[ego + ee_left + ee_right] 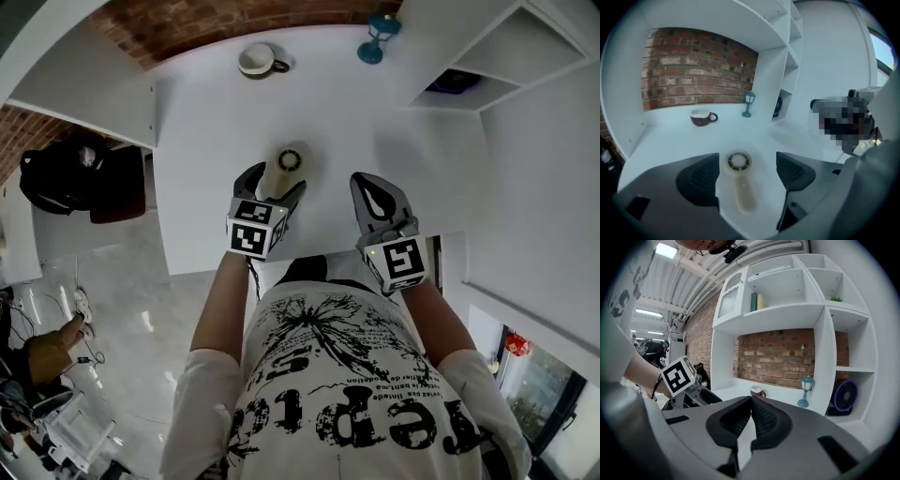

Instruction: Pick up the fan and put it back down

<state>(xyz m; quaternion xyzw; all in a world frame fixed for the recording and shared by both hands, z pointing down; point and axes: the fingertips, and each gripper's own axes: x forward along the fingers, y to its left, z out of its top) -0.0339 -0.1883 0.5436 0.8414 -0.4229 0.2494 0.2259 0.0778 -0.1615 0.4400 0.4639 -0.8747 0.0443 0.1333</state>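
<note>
A cream hand-held fan (284, 166) lies flat on the white table (206, 141), its round head pointing away from me. My left gripper (272, 187) is open, with one jaw on each side of the fan's handle and neither touching it. In the left gripper view the fan (739, 163) sits in the middle of the wide gap of that gripper (746, 171). My right gripper (371, 192) hovers to the right of the fan, apart from it. Its jaws (751, 416) are shut with nothing between them.
A brown-and-white cup (258, 60) and a small teal lamp (377, 37) stand at the table's far edge by the brick wall. A dark desk fan (843, 397) sits in a shelf cubby at the right. A black bag (75, 173) lies left of the table.
</note>
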